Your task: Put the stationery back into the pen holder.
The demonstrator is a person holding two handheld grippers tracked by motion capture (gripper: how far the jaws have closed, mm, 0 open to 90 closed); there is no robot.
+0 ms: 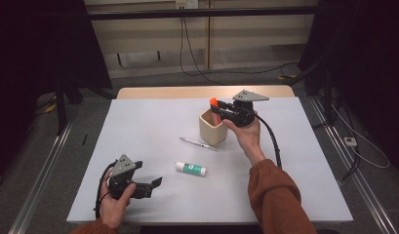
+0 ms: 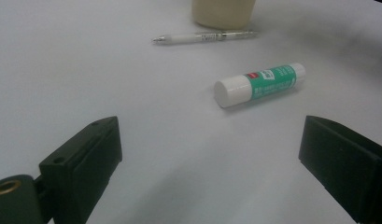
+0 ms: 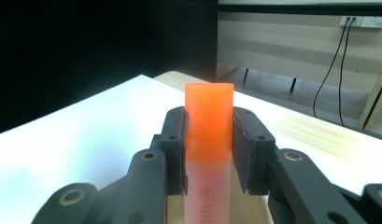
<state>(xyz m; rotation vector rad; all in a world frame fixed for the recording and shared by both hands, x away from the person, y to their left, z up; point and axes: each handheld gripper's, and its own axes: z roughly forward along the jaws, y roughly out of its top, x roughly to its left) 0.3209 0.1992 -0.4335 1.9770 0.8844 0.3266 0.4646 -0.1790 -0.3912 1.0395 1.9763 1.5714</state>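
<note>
Orange-capped highlighter (image 3: 209, 140): clamped between the pads of the right gripper (image 1: 225, 113), cap end up, at centre of the high view, right above the mouth of the beige cup (image 1: 211, 130). Step in hand, as judged: placing the highlighter into the cup. Next move calls for lowering it straight inside the rim, then parting the jaws so it drops upright.

Left gripper (image 1: 149, 187): lower left of the high view, resting low over the white table (image 1: 138, 122), jaws wide apart, nothing between them.

Glue stick (image 2: 259, 84): lying flat at centre of the table, ahead of the left jaws; likely a later pick.

Pen (image 1: 199, 143): lying just below the cup, apart from the glue stick.
</note>
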